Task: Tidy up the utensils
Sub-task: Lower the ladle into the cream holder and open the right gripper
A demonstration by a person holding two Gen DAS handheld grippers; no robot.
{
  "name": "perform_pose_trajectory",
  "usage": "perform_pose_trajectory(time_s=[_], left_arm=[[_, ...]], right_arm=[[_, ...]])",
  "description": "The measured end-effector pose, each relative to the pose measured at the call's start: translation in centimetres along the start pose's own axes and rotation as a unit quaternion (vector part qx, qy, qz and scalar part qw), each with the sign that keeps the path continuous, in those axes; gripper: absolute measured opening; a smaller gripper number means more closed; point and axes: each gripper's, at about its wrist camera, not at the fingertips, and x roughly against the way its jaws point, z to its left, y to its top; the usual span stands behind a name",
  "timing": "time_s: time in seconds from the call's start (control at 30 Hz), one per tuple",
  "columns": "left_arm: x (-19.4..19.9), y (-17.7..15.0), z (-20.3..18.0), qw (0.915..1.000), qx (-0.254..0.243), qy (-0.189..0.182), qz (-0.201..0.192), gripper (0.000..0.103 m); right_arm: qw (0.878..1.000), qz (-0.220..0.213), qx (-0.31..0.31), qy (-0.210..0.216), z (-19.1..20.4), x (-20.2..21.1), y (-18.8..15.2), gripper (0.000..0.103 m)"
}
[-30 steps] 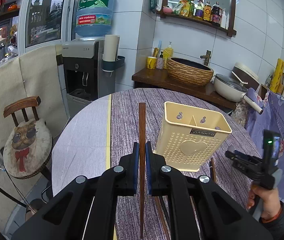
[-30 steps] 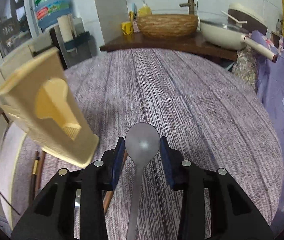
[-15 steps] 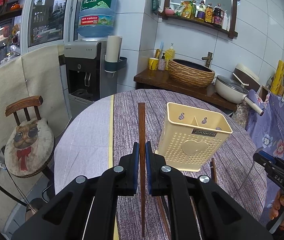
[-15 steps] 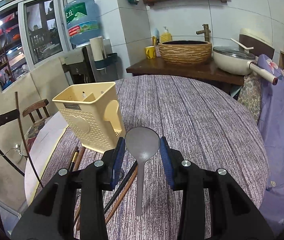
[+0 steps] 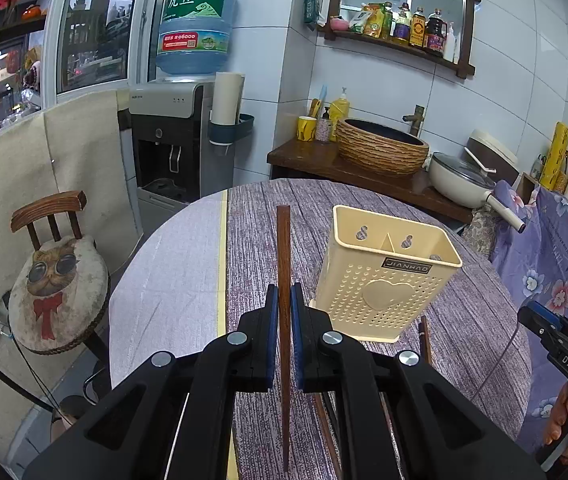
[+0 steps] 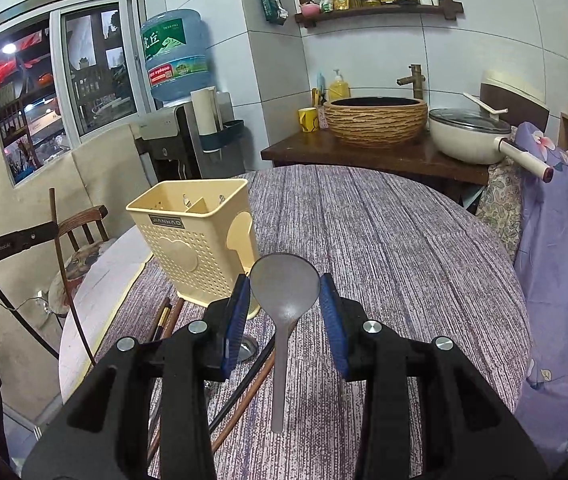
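Water dispenser, wooden chair, woven basin, lidded pan.

White tiled walls. Round table w/ purple striped cloth. Left: wooden chair w/ cat cushion, beige panels behind it, window above. Water dispenser w/ blue bottle on top, white roll in holder on its side. Dark wood counter at back: woven-look basin, brass tap, yellow mug, soap btl. White lidded pan at its right end. Wall shelf w/ sauce btls. Floral purple fabric far right.
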Motion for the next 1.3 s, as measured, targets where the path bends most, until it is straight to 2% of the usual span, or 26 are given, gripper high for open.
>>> perform_pose_trajectory(time_s=[0.23,0.37,0.47,0.6,0.8,0.87,1.03,1.3], left_arm=[[1.0,1.0,0.0,0.9999,0.002,-0.004,-0.012,0.008],[2.3,3.0,-0.3,0.9995,0.005,-0.012,-0.029,0.008],[4.0,5.6,-1.2,0.9984,-0.006,-0.015,-0.054,0.008],[5.7,9.9,-2.9,0.9964,-0.010,-0.039,-0.074,0.008],[7.0,15.3,-5.6,0.9929,-0.020,-0.042,-0.110,0.008],[6.6,16.1,-6.2,0.9925,-0.017,-0.043,-0.113,0.008],[3.3,15.2,-6.7,0.9948,-0.009,-0.043,-0.093,0.008],[-2.9,10.4,-5.8,0.9987,0.007,-0.044,-0.024,0.008]], right_arm=[[1.000,-0.012,0.017,0.012,1.6,0.7,1.1,0.036],[0.999,-0.024,0.018,0.033,2.8,1.1,3.1,0.036],[0.998,-0.039,0.029,0.047,4.3,1.7,5.7,0.036],[0.996,-0.062,0.029,0.059,5.7,2.2,9.7,0.036],[0.993,-0.107,0.028,0.040,7.8,1.7,15.8,0.036],[0.993,-0.114,0.026,0.033,8.1,1.2,16.8,0.036],[0.993,-0.111,0.026,0.008,8.5,-2.2,16.7,0.036],[0.997,-0.068,0.021,0.006,7.5,-7.7,11.5,0.037]])
